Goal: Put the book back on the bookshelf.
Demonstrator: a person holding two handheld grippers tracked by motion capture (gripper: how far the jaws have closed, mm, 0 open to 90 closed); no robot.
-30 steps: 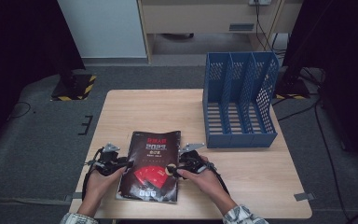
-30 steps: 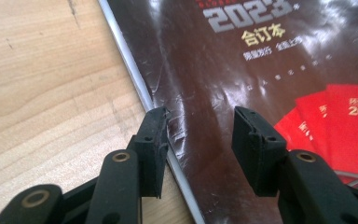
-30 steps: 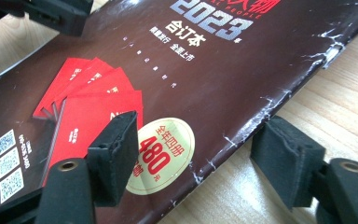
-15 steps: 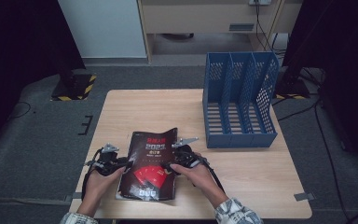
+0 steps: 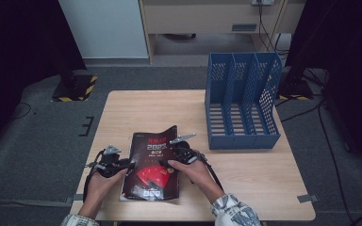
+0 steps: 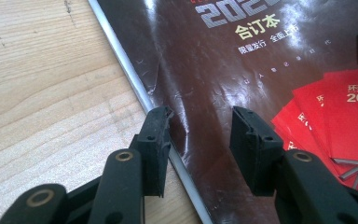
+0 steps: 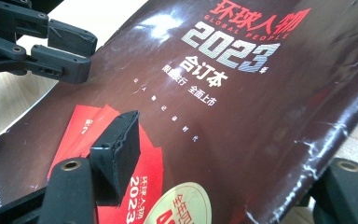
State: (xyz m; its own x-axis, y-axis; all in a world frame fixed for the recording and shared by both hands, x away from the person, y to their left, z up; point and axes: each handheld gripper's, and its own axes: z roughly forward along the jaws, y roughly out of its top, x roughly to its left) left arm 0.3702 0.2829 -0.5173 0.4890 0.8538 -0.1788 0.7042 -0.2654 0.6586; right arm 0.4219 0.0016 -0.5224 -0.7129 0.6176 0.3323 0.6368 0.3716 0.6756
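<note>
A dark brown magazine (image 5: 152, 172) with red print lies on the wooden table (image 5: 136, 108), its right side curled up off the wood. My left gripper (image 5: 131, 165) rests at its left edge. In the left gripper view the jaws (image 6: 200, 135) stand open astride that edge, one over the wood, one over the cover (image 6: 242, 70). My right gripper (image 5: 169, 161) is at the raised right edge. Its jaws (image 7: 233, 158) are open: one pad hovers over the cover (image 7: 242, 107), the other sits under the lifted edge. The left gripper (image 7: 70, 51) shows beyond it.
A blue three-slot file rack (image 5: 242, 101) stands at the table's back right, slots open upward. Bare wood lies behind the magazine and to the right of my right hand. Dark floor and cables surround the table.
My right gripper has moved inward and slightly away from me. The magazine's right side, flat a second ago, has lifted and curled. The left gripper has stayed put.
</note>
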